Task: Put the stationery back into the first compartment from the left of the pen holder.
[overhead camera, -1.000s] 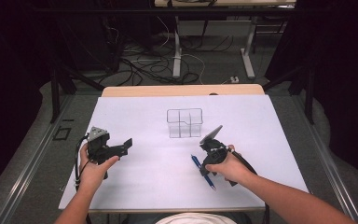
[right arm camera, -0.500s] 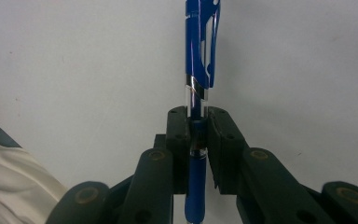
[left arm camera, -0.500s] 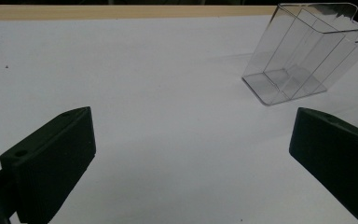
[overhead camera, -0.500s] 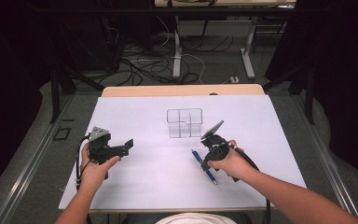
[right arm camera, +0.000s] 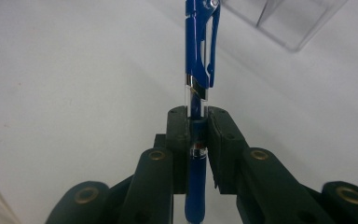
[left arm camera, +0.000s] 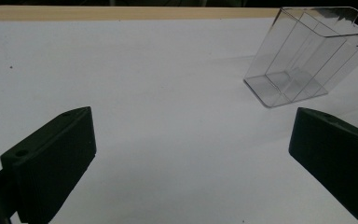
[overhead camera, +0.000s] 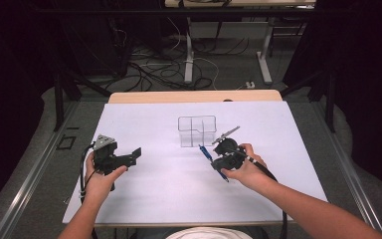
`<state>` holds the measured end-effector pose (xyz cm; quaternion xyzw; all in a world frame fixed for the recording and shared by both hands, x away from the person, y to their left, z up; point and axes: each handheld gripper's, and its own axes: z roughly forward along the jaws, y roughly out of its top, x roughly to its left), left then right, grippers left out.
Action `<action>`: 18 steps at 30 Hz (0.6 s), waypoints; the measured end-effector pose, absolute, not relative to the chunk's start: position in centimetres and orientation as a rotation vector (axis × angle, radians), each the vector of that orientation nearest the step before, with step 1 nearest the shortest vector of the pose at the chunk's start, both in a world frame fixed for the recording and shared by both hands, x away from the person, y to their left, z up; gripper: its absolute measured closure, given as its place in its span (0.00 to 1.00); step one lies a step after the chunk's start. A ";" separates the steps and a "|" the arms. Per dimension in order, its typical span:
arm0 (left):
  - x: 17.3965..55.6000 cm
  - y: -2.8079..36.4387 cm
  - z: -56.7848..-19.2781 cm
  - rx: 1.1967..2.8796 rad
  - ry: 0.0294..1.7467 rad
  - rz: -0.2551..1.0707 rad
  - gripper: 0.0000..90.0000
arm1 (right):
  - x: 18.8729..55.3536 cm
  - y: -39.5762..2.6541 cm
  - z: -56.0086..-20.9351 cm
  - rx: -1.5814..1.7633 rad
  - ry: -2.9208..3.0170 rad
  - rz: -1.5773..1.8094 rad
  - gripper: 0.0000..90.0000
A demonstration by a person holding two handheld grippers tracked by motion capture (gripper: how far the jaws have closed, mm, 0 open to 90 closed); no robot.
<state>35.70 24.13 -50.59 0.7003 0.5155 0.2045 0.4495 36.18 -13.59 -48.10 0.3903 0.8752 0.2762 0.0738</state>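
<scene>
A blue pen (right arm camera: 198, 60) is clamped between the jaws of my right gripper (right arm camera: 198, 135), its clip end pointing away toward a clear plastic organiser (right arm camera: 279, 18). In the high view the right gripper (overhead camera: 218, 162) holds the blue pen (overhead camera: 205, 152) just below and right of the clear organiser (overhead camera: 197, 131), near the table's middle. My left gripper (overhead camera: 134, 155) rests at the left of the white table top, open, its jaws wide apart with nothing between them. In the left gripper view the left gripper (left arm camera: 191, 154) faces the clear organiser (left arm camera: 303, 60), which has divided compartments.
The white sheet (overhead camera: 144, 199) covers the table, with a wooden edge (overhead camera: 194, 96) at the far side. Cables and desk legs (overhead camera: 189, 55) lie on the floor beyond. A cable trails from each gripper along the forearms.
My right gripper has moved up and forward with the pen, closer to the clear organiser. The left gripper has stayed in place.
</scene>
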 end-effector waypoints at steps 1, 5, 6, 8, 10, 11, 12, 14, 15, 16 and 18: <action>35.7 24.2 -50.6 1.730 1.276 0.507 0.00 | 36.0 -13.6 -47.9 1.132 2.603 0.848 0.89; 35.7 24.4 -50.5 1.726 1.279 0.509 0.01 | 35.5 -13.7 -47.0 0.942 2.481 0.898 0.89; 35.7 24.4 -50.5 1.726 1.279 0.509 0.01 | 35.3 -13.6 -46.8 0.902 2.444 0.908 0.89; 35.7 24.4 -50.4 1.720 1.275 0.512 0.01 | 34.9 -13.6 -46.4 0.813 2.389 0.912 0.89; 35.7 24.3 -50.2 1.723 1.266 0.519 0.02 | 34.6 -13.5 -46.1 0.692 2.330 0.881 0.89; 35.6 24.3 -50.0 1.720 1.262 0.523 0.02 | 34.5 -13.4 -46.0 0.630 2.302 0.860 0.89; 35.6 24.3 -49.8 1.717 1.256 0.527 0.02 | 34.3 -13.4 -45.9 0.561 2.280 0.826 0.89; 35.6 24.3 -49.2 1.693 1.244 0.542 0.06 | 34.1 -13.2 -45.8 0.387 2.219 0.727 0.89; 35.4 24.3 -48.6 1.678 1.223 0.558 0.07 | 34.0 -13.2 -45.8 0.334 2.200 0.699 0.88; 35.4 24.3 -48.6 1.678 1.223 0.558 0.08 | 34.0 -13.2 -45.8 0.334 2.200 0.699 0.88; 35.4 24.2 -48.0 1.677 1.206 0.571 0.08 | 33.9 -13.2 -45.7 0.180 2.142 0.603 0.89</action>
